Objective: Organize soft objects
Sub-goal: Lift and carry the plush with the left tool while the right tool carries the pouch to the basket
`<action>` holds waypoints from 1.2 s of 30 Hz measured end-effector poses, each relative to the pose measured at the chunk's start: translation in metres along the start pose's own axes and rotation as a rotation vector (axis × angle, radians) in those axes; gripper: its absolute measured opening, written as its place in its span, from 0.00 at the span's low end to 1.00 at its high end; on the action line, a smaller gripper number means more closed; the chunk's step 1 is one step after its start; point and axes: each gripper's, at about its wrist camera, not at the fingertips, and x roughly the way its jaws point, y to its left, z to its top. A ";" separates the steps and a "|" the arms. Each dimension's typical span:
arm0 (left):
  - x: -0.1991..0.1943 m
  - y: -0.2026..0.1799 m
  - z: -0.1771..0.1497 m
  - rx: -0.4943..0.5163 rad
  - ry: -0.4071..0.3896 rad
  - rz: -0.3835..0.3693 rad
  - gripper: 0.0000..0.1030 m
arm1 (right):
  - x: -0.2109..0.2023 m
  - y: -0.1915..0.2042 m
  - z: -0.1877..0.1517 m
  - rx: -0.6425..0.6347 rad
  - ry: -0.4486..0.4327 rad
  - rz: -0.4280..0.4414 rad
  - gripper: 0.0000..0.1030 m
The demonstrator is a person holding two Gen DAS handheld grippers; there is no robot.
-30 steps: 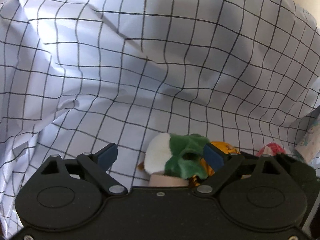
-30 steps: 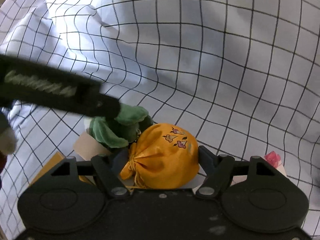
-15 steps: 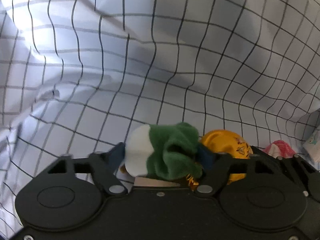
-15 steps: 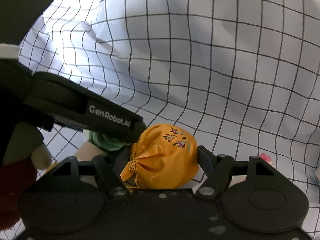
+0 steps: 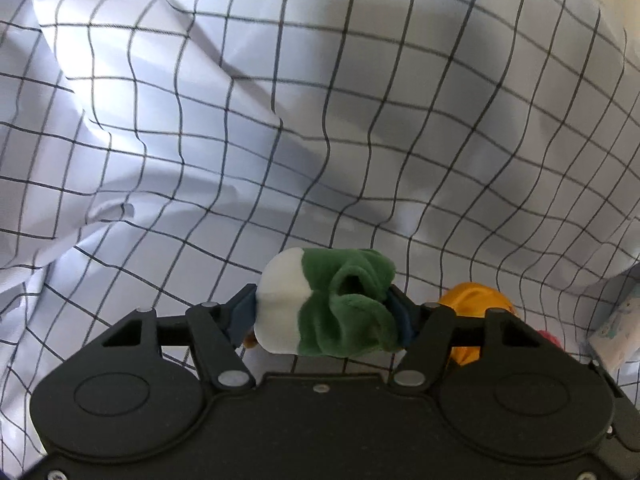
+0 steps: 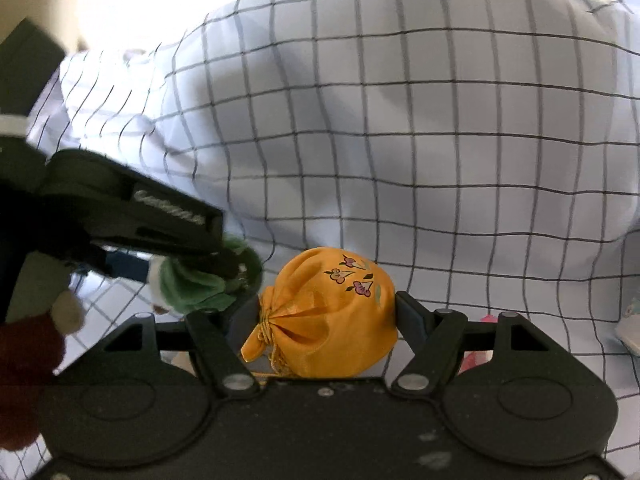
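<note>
**Both tongs loaded over the checked sheet**

Right now my left gripper (image 5: 324, 308) is clamped on a green-and-white plush toy (image 5: 326, 300); its blue-padded fingers (image 5: 242, 312) press in from both sides, and the toy sits squarely between them. Just to the right of that toy in the left wrist view, part of the orange pouch (image 5: 474, 300) shows behind the gripper linkage, with a scrap of pink (image 5: 550, 338) beside it.

On my right wrist camera, the right gripper (image 6: 326, 316) is closed around the orange drawstring pouch (image 6: 332, 316), which carries small embroidered flowers on top and a gathered neck pointing left. The left gripper (image 6: 224, 268) crosses in from the left with the plush toy (image 6: 192, 284), just beside the pouch. White lettering runs along its black arm, but it is too blurred for me to read.

Beyond both, a white bedsheet with a black grid (image 6: 400, 140) lies in rumpled folds, filling the background (image 5: 280, 120).
</note>
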 end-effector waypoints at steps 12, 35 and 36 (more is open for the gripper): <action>-0.054 0.002 -0.021 0.051 -0.117 0.018 0.60 | -0.009 -0.018 0.006 0.075 -0.050 -0.010 0.71; -0.180 -0.030 -0.164 0.197 -0.108 -0.017 0.60 | -0.008 -0.017 0.007 0.086 -0.051 -0.043 0.71; -0.182 -0.031 -0.169 0.199 -0.101 -0.022 0.60 | -0.007 -0.017 0.007 0.086 -0.050 -0.049 0.71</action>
